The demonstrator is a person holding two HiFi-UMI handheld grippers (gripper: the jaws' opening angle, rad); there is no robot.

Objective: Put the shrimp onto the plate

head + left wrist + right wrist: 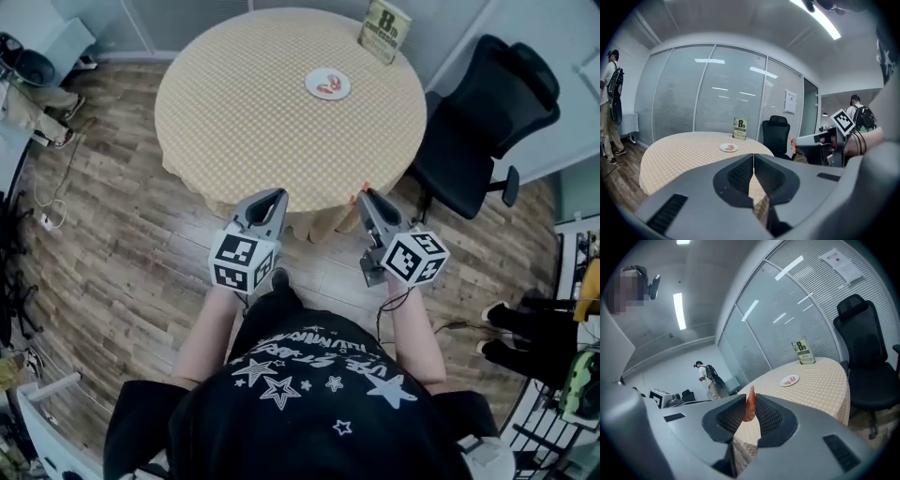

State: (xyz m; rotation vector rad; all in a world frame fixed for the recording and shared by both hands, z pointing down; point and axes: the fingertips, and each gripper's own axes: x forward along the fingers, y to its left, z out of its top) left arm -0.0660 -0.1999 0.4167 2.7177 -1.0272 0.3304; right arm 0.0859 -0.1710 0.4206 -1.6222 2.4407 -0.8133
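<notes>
**Item: shrimp carry, right claw loaded**

- Right claw (751, 399): jaws closed on one shrimp (750, 407), which stands upright between the tips with its thin end poking above them; only a narrow part of it seems pinched.
- Left claw (753, 161): jaws pressed together, nothing between them; it hangs level with the right claw, on that claw's left, just short of the near edge of the surface (262, 112).
- Plate (790, 380): well ahead of the right claw, on the far part of the round surface, with red-pink pieces already on it (more shrimp, most likely); a standing card (383, 30) lies beyond it and a black chair (492, 112) off to the claw's right.
- Stage, as judged: shrimp picked up, not yet delivered; the whole crossing of the surface remains.

**Hazards**

- The shrimp may slip from the tips during the long reach, since the hold looks slight and the thing is smooth; it would then land on the cloth short of the plate.
- Opening too high over the plate could let it bounce off the rim or the pieces there.
- Coming in too low could shove the plate towards the card.
</notes>
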